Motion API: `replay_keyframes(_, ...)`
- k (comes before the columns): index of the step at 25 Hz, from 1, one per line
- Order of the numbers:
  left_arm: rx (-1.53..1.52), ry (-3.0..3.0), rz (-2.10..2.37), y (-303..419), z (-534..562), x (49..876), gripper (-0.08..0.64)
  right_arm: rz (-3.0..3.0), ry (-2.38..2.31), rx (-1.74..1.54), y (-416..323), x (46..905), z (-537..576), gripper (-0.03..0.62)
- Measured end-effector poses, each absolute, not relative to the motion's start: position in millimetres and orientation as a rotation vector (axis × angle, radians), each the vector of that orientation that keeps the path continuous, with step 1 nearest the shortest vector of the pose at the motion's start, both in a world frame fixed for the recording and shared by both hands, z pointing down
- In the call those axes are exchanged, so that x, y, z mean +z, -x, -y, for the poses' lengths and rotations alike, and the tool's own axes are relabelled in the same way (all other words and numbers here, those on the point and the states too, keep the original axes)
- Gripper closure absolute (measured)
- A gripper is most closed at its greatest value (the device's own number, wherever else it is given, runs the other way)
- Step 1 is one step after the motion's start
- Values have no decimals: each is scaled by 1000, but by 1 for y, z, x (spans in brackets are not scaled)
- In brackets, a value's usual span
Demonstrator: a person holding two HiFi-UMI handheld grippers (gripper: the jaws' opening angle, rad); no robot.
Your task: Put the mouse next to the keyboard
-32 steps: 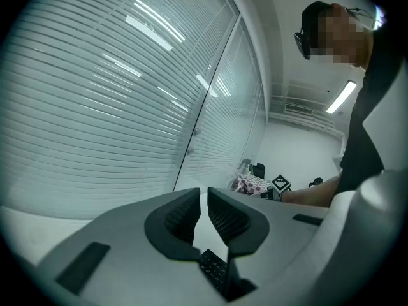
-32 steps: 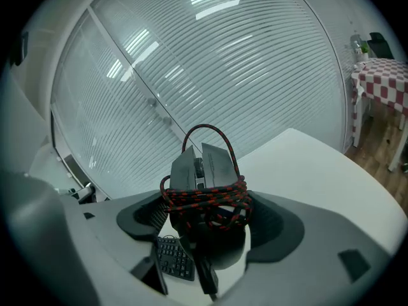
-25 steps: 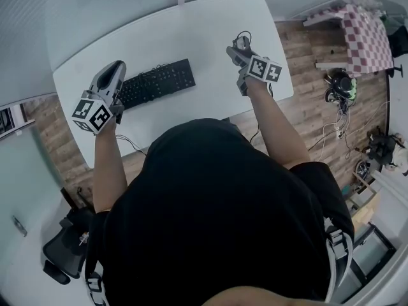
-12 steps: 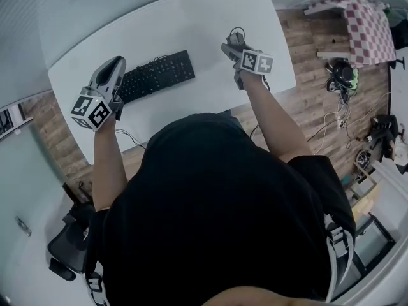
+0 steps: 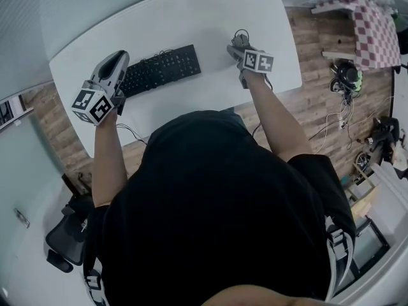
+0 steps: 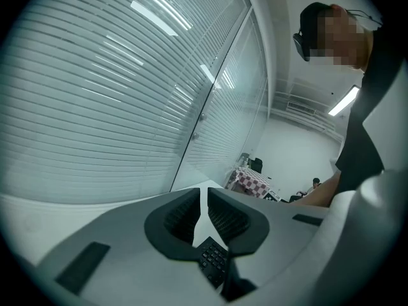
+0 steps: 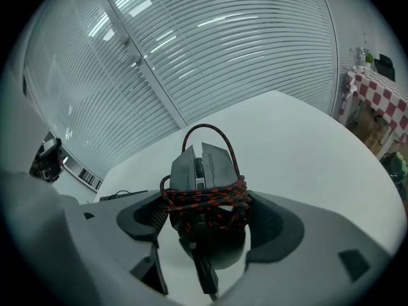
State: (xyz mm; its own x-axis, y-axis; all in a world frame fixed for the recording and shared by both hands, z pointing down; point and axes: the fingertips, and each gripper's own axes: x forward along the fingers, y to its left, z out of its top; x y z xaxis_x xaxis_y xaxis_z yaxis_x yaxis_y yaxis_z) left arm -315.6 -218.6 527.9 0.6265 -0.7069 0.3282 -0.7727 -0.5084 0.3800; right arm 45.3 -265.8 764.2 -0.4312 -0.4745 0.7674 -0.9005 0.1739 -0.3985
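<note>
Right gripper view shows the mouse (image 7: 203,171) lying between the jaws of the right gripper (image 7: 207,203), which are closed onto its flanks across the short width. A red-and-black braided cable (image 7: 207,196) is wound round the waist of the mouse, so the pads are met partly by cord and partly by shell. Whether the mouse is raised off the white table (image 5: 210,18) cannot be told.

The mouse is judged light and rigid, with a smooth, sloping plastic shell that could slide forward out of a weak pinch. The windings are softer and may shift, and the loose loop over the nose could snag. The present hold at the waist is judged the right one.

Its long axis is aligned with the jaws: buttons and wheel point away from the gripper, the rounded tail towards it.

The keyboard (image 5: 160,71) lies well to the left of that gripper. The left gripper (image 6: 205,199) is held beside the keyboard's far end, jaws drawn together, nothing between them.
</note>
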Motion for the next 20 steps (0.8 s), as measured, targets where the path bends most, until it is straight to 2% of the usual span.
replay_keyframes(20,193,-2335,1153,335,216,543,508,1777,-1235,1097,-37,813,259,186)
